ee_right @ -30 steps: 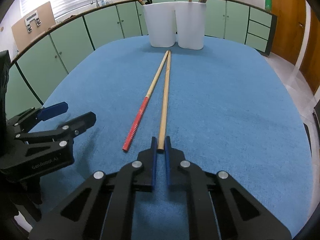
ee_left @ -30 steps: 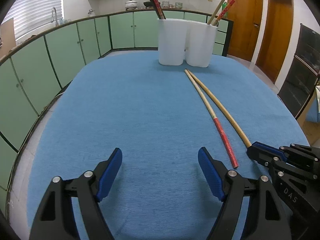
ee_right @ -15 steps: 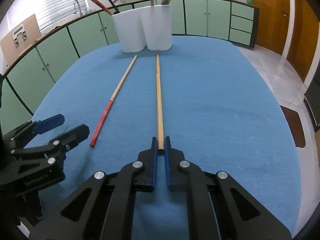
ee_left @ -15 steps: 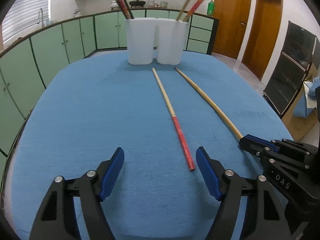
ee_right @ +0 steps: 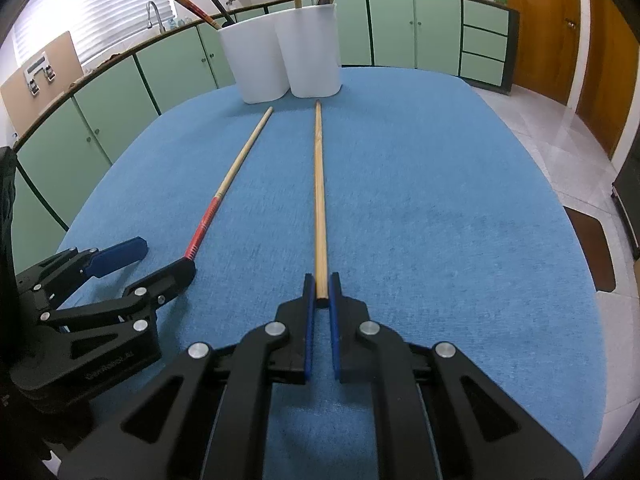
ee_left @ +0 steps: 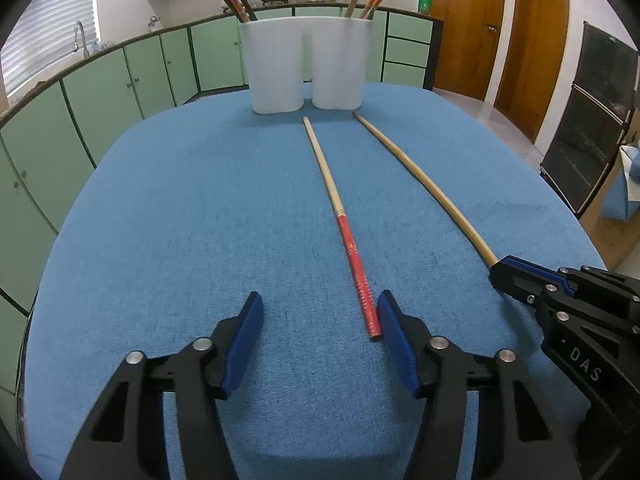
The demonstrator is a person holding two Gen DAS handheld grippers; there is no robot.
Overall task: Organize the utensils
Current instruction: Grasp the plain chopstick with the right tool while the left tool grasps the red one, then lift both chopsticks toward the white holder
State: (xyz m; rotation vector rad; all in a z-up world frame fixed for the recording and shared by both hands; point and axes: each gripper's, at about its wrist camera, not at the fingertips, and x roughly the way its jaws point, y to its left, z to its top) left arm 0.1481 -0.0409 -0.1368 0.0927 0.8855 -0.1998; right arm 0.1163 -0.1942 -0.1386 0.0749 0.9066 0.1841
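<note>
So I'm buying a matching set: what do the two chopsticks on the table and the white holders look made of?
The plain chopstick looks like bare bamboo or wood: tan, matte, faint grain. The red-ended chopstick looks the same, with its thick end painted or wrapped in patterned red. The two white holders look like plastic: smooth, slightly translucent, softly glossy, though glazed ceramic can't be ruled out.
</note>
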